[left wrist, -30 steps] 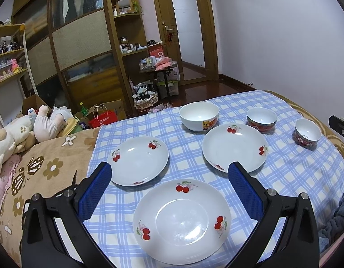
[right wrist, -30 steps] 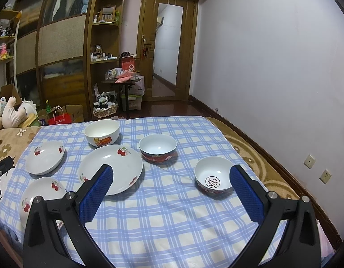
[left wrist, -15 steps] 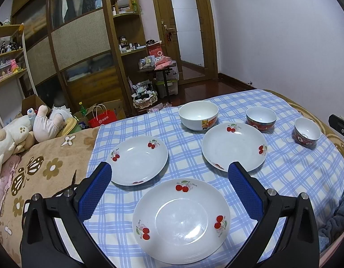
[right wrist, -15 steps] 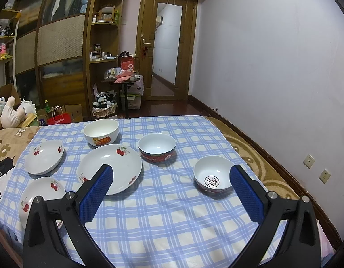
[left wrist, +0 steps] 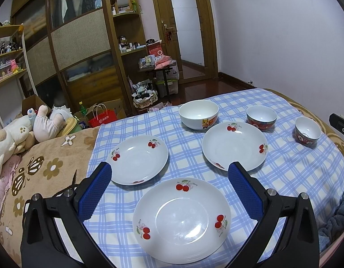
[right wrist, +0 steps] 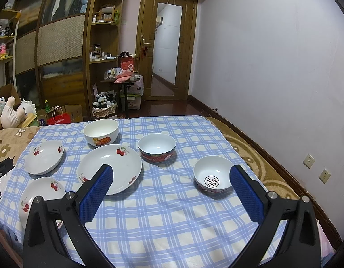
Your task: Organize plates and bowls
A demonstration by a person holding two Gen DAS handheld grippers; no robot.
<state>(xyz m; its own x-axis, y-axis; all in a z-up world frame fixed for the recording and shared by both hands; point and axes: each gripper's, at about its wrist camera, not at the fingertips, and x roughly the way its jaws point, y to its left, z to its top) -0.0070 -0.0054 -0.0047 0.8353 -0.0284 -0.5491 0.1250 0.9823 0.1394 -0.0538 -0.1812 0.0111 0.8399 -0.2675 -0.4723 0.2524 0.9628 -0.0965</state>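
While both claws hang wide open with nothing in them, the dishes sit spread out on a blue checked cloth point(right wrist: 172, 212) over the bed. Below the left claw point(left wrist: 169, 176) lies the near cherry plate point(left wrist: 182, 220). Two more cherry plates lie past it, one on the left point(left wrist: 138, 159) and one on the right point(left wrist: 234, 145). Behind them stands a big white bowl point(left wrist: 198, 114). The right claw point(right wrist: 170, 177) hangs over bare cloth, with a small red bowl point(right wrist: 213, 175) just beside its right finger and a wider red bowl point(right wrist: 157, 147) farther back.
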